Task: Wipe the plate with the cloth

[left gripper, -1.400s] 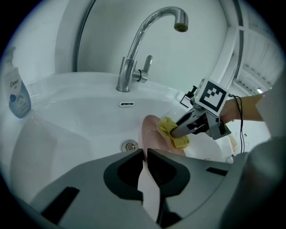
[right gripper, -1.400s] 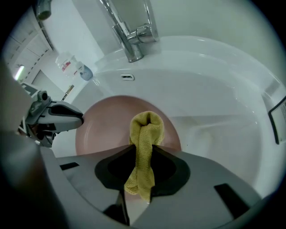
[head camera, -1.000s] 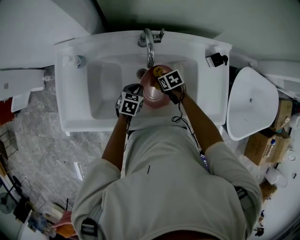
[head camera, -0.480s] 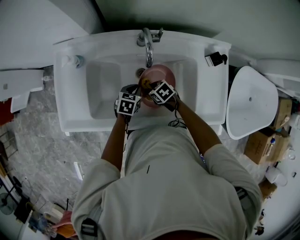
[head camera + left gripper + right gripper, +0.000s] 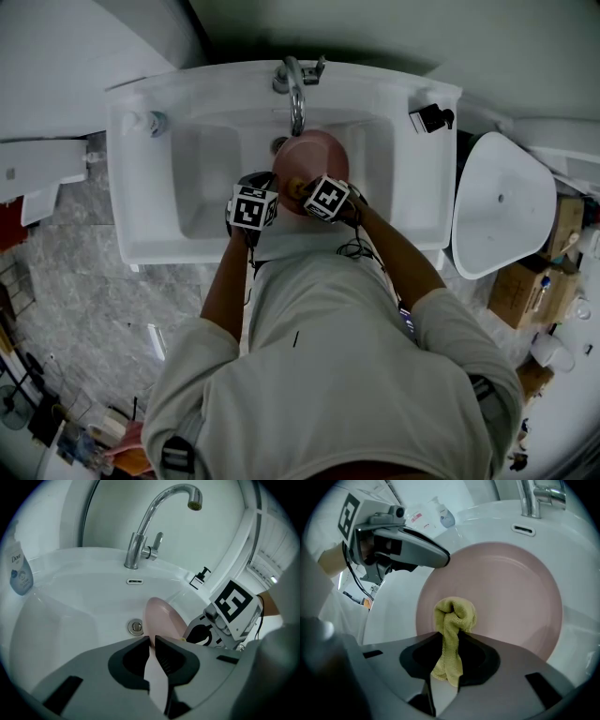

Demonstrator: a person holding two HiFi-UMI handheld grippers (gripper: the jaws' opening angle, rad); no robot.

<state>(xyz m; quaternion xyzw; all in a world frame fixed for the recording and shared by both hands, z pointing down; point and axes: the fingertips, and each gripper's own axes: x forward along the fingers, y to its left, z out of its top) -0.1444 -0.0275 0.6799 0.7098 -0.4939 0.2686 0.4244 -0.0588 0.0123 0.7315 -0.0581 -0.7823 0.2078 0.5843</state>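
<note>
The right tongs (image 5: pixel 302 190) have slid back from the faucet (image 5: pixel 298 94) side of the plate (image 5: pixel 314 150) to the plate's near rim, and the left tongs (image 5: pixel 152 641) have barely shifted. The plate stands tilted in the middle of the sink (image 5: pixel 187 248), its far rim below the faucet spout and its near rim towards the sink's front edge.

The left tongs are clamped narrowly on the plate's rim, at its left side. The right tongs are pinched on the yellow-green cloth (image 5: pixel 454 616), whose bunched end presses against the pink face of the plate close to the near rim. The two tongs sit just beside each other at the front of the sink. The left half of the sink is bare, and there is free room on the right as well.

The left view shows the plate edge-on, with the drain (image 5: pixel 136 626) just left of it and a soap bottle (image 5: pixel 19 571) at the sink's far left corner. The right view shows the plate's wide face, most of it uncovered beyond the cloth. Only the head view shows both arms reaching over the front edge.
</note>
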